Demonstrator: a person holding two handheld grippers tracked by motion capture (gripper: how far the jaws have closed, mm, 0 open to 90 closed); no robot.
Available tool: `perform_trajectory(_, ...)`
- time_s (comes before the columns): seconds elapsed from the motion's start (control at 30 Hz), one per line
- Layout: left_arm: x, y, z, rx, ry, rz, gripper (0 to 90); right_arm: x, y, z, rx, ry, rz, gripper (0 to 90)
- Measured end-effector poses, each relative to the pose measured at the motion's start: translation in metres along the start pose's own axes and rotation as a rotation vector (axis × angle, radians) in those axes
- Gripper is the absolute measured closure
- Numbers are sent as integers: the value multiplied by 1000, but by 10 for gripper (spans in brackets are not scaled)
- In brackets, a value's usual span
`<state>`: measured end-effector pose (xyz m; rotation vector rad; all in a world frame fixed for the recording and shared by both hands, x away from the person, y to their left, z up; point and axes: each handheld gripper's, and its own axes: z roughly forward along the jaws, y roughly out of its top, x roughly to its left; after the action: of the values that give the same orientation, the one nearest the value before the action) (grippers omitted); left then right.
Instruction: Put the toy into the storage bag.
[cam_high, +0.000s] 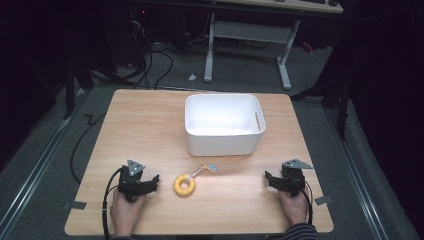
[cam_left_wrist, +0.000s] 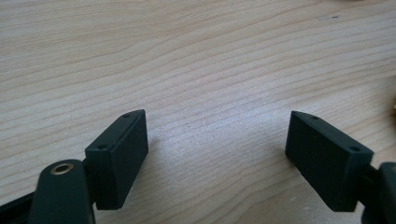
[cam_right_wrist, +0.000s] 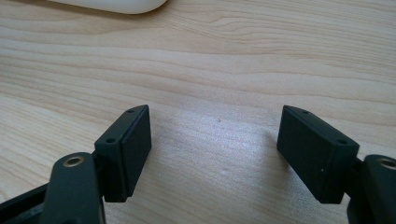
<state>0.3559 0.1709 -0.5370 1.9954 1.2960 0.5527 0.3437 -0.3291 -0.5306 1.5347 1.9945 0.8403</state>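
A yellow ring toy (cam_high: 184, 185) with a short cord and tag lies on the wooden table (cam_high: 145, 130), just in front of a white bin (cam_high: 223, 124). My left gripper (cam_high: 151, 182) rests low on the table to the left of the ring, a short gap away. Its jaws stand open over bare wood (cam_left_wrist: 217, 135). At the front right my right gripper (cam_high: 271, 180) also sits low on the table, well to the right of the ring. Its jaws are open too, with nothing between them (cam_right_wrist: 215, 128).
The white bin is empty and stands at the table's middle back; its near corner (cam_right_wrist: 116, 4) shows in the right gripper view. A desk frame (cam_high: 247, 45) and cables (cam_high: 150, 60) stand on the floor beyond the table.
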Motion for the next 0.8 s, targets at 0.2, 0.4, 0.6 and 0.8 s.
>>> perform_trajectory(0.2, 0, -1, -1, 1, -8, 6, 214, 1, 0, 0, 0, -6, -4, 266)
perform_trajectory(0.4, 1, 0, 0, 0, -9, 5, 216, 1, 0, 0, 1, -6, -1, 268)
perform_trajectory(0.6, 1, 0, 0, 1, -15, 8, 202, 1, 1, 1, -1, -6, -7, 267)
perform_trajectory(0.8, -6, 0, 0, 16, -29, 25, 140, 2, 1, 1, 1, -4, -5, 267)
